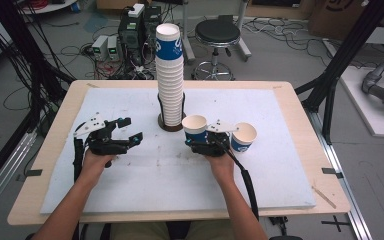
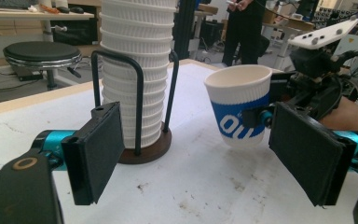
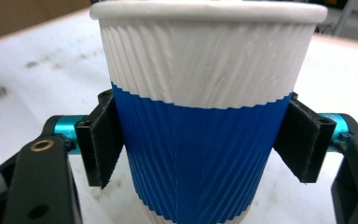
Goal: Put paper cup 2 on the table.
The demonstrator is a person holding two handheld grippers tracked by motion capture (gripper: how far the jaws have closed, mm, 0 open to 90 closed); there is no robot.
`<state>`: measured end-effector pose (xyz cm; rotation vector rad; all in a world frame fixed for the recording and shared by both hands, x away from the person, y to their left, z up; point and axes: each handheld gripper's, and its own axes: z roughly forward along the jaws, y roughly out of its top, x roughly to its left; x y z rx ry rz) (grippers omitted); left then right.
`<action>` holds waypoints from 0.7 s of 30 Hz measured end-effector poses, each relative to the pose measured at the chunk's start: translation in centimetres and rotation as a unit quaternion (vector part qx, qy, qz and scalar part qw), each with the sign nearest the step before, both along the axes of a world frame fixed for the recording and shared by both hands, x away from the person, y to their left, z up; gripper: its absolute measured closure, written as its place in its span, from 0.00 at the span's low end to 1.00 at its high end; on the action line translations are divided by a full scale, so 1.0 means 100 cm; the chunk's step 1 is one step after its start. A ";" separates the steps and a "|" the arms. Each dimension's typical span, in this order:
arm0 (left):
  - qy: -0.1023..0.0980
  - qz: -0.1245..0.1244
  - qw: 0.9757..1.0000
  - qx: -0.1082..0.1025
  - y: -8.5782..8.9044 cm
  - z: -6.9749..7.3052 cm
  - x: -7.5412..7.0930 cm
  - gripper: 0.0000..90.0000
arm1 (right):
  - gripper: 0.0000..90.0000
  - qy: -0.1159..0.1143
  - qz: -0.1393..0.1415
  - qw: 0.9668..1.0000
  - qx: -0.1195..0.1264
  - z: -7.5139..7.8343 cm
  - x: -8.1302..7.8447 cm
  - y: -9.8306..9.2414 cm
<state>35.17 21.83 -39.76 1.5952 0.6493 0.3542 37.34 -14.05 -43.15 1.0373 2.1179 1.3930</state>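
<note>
Your right gripper (image 1: 196, 141) is pinching a blue-and-white paper cup (image 1: 195, 128), its two black pads pressed against the cup's blue band from either side, as the right gripper view makes plain (image 3: 200, 154). Seen from the left gripper view, that cup (image 2: 239, 106) looks lifted clear of the white mat, tilted slightly, with its base off the surface. It sits at about 4 o'clock from the tall stack of cups (image 1: 170, 75) in its wire holder, near the holder's wooden base (image 1: 171, 125).

A second cup (image 1: 243, 136) already stands upright on the mat, at 3 o'clock from the one you hold and just beside your right gripper. So, as a judgement, one cup is dealt out and set down, and the second is off the stack but not yet placed.

Your left gripper (image 1: 125, 136) is spread wide and holds nothing; it hovers at 9 o'clock from the holder, its jaws pointing towards the stack.

What is left, by the look of it: set the held cup down on the mat (image 1: 130, 175), then keep pulling cups, since the stack is tall and many remain.
</note>
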 end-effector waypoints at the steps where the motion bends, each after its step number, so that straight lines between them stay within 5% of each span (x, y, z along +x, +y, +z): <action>1: 0.000 0.000 1.000 0.001 0.000 0.000 0.000 0.20 | 0.27 0.001 -0.002 1.000 -0.002 -0.003 0.000 0.000; 21: 0.009 0.002 1.000 0.005 0.002 -0.004 0.001 0.20 | 0.25 0.027 0.014 0.999 -0.027 -0.012 -0.008 -0.010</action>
